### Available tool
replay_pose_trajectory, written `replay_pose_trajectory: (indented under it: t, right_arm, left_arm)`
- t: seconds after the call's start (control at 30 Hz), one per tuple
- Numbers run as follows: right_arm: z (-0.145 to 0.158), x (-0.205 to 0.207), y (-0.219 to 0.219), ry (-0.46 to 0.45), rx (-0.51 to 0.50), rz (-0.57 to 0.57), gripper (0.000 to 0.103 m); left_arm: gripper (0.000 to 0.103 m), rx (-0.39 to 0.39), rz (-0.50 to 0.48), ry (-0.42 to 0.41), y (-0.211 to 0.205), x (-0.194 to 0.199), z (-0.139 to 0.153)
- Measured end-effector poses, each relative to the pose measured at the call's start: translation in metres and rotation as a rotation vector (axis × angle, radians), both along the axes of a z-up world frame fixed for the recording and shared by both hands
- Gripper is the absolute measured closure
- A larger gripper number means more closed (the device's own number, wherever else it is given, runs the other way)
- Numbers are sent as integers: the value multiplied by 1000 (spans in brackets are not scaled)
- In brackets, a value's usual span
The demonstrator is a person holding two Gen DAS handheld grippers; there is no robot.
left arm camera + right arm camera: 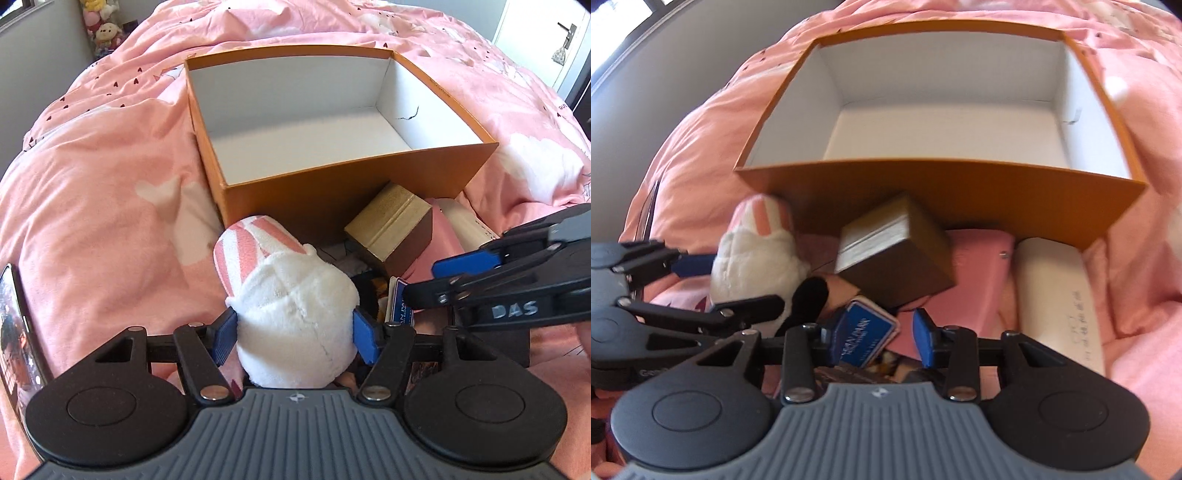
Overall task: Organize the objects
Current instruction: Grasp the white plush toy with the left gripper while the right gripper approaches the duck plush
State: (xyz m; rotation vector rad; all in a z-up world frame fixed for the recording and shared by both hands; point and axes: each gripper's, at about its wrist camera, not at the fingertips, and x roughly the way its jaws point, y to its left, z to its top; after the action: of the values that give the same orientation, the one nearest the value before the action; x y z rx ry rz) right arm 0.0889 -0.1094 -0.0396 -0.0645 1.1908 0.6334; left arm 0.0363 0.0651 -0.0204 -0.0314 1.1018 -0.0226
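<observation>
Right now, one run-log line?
left tool: shut on plush toy | right tool: around blue card, grip unclear | orange box: empty

An open box point(354, 177) sits on the bedspread point(110, 166) ahead of me; before it, plush toy point(295, 317) left, small box point(388, 229) middle, case point(1060, 295) right.

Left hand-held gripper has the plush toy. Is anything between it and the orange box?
Nothing visible blocks it. The plush toy sits just in front of the orange box, whose near wall must be cleared. The gold box lies off to the right.
</observation>
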Motion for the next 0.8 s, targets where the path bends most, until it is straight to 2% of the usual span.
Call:
replay_pose_trajectory:
  t: [0.1,0.33,0.47,0.5,0.8]
  right_arm:
    - [-11,4,13,32,-33,4,62]
    - [-25,13,33,119,-32,-22,61]
    - [-36,12,41,158,-60,-52,42]
    - [-39,12,40,172,-55,-68,41]
    - [-50,14,43,231,-93,-130,38]
  left_arm:
    - [30,-10,11,0,2,-1,0]
    - [29,-72,25,-5,16,-4,-3]
    - [29,-88,30,-7,19,-5,-4]
    - [29,-87,29,-8,19,-5,-4]
    - [29,-73,27,-8,16,-3,-10]
